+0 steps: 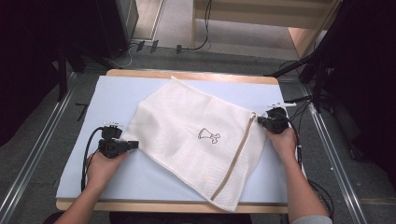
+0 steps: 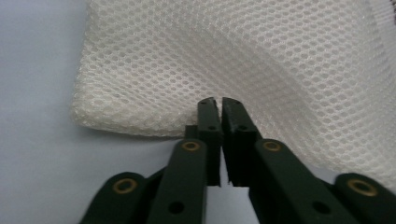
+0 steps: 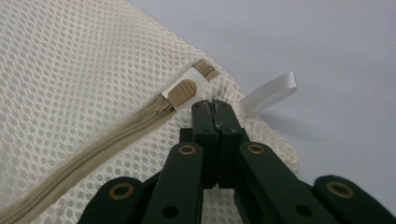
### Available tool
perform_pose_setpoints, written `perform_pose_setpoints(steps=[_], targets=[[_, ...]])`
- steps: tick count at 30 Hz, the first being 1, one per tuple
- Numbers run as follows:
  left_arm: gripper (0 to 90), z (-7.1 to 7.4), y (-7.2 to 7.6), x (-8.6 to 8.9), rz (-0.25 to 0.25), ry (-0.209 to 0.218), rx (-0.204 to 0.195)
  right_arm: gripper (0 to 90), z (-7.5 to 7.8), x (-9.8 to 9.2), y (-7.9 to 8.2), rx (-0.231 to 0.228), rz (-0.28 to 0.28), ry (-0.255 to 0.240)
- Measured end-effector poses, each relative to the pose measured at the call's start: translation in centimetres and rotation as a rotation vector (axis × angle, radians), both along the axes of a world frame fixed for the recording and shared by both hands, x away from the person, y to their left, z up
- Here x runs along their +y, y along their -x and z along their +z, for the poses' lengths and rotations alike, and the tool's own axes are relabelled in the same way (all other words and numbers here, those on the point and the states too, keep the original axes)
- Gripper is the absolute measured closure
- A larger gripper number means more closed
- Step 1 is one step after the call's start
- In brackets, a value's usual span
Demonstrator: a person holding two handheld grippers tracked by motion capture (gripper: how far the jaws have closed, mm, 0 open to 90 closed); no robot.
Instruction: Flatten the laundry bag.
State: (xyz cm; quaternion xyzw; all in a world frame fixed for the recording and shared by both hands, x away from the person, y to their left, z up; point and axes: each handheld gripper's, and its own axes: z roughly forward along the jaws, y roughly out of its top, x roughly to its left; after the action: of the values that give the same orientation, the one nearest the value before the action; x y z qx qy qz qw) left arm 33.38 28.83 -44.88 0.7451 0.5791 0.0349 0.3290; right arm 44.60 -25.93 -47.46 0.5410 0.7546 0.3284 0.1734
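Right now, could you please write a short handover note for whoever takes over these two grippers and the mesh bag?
Left gripper: jaws closed on the plain corner edge of the white mesh laundry bag, at the bag's left.
Right gripper: jaws closed on the bag's edge just beside the tan zipper end, next to the white loop tab.
The bag lies flat and slanted on the light blue mat, its lower corner hanging over the near edge.
Done: both ends pinched.
Left: probably lifting or straightening the bag; the zipper looks closed.
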Motion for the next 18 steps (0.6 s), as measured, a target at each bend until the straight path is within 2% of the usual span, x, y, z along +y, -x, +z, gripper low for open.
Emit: perform_pose_setpoints(steps=[1, 3, 4, 9, 11, 12, 15, 16, 17, 18], targets=[[90.0, 0.3, -0.4, 0.4, 0.002, 0.034, 0.002, 90.0, 0.1, 0.0, 0.0, 0.005, 0.002, 0.002], [90.0, 0.4, -0.6, 0.5, 0.015, 0.044, -0.007, 90.0, 0.2, 0.0, 0.1, 0.01, 0.004, 0.001], [90.0, 0.4, -1.0, 0.7, 0.018, 0.051, -0.002, 90.0, 0.4, -0.1, 0.2, 0.031, 0.002, -0.012], [90.0, 0.0, -2.0, 1.0, 0.026, 0.022, 0.011, 90.0, 0.7, -0.3, 0.8, 0.076, 0.009, -0.034], [90.0, 0.0, -2.4, 1.2, 0.037, 0.014, 0.002, 90.0, 0.9, -0.2, 1.3, 0.089, 0.02, -0.029], [90.0, 0.0, -2.6, 1.3, 0.042, 0.012, 0.003, 90.0, 1.0, 0.0, 2.1, 0.098, 0.033, -0.045], [90.0, 0.1, -3.3, 1.8, 0.045, 0.01, -0.009, 90.0, 1.0, 0.4, 3.6, 0.102, 0.062, -0.027], [90.0, 0.1, -3.3, 1.8, 0.045, 0.01, -0.009, 90.0, 1.0, 0.4, 3.6, 0.102, 0.062, -0.027], [90.0, 0.3, -3.6, 2.0, 0.044, 0.008, -0.012, 90.0, 1.0, 0.5, 4.5, 0.101, 0.078, -0.03], [90.0, 0.3, -3.6, 2.0, 0.044, 0.008, -0.012, 90.0, 1.0, 0.5, 4.5, 0.101, 0.078, -0.03]])
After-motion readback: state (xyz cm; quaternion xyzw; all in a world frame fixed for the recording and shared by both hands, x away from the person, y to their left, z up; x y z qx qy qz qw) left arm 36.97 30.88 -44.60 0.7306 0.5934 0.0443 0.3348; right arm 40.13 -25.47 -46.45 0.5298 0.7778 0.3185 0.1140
